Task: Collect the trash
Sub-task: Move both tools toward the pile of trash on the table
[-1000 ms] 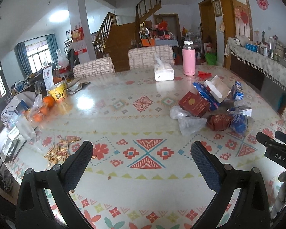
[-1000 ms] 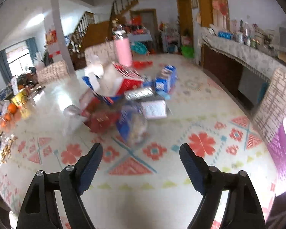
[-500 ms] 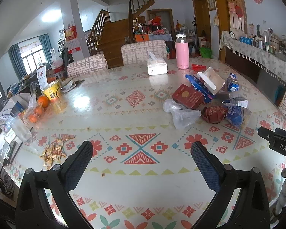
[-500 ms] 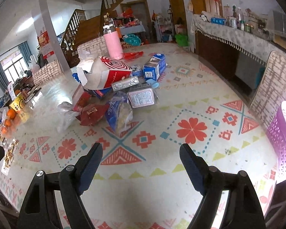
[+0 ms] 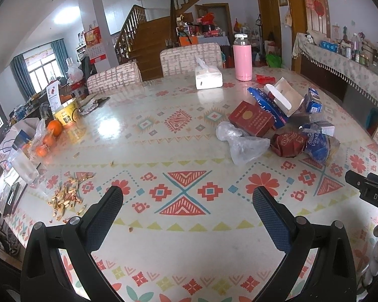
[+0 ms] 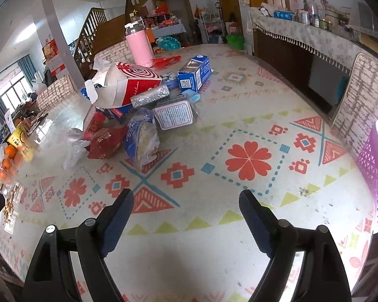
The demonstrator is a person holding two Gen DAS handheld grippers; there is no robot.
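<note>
**Inspector:** Two grippers, both with jaws spread wide and holding nothing. Left wrist view first: the left gripper [image 5: 186,201] hangs over bare patterned table [image 5: 163,251]. The trash pile [image 5: 277,123] lies ahead and to its right, well apart. Its nearest piece is a clear plastic bag [image 5: 242,143], with a red box [image 5: 250,118] just behind it. A loose heap of peel scraps [image 5: 68,193] lies near the left fingertip side.

**Clerk:** And the right wrist view?

**Inspector:** The right gripper [image 6: 186,201] points up the table. The pile sits ahead and to its left. A blue-and-clear crumpled bag [image 6: 143,138] is the nearest item; its long axis runs roughly away from the camera, along the fingers. A dark red wrapper [image 6: 105,143] touches it on the left, and a white labelled box [image 6: 174,114] lies just behind.

**Clerk:** Which arm is nearer?

**Inspector:** The right, in my judgement.

**Clerk:** Containers?

**Inspector:** A purple perforated basket [image 6: 375,173] stands at the table's right edge. Its inside is washed out by glare, so I cannot tell its contents. I judge it the likely receptacle, on the opposite side from the pile.
</note>
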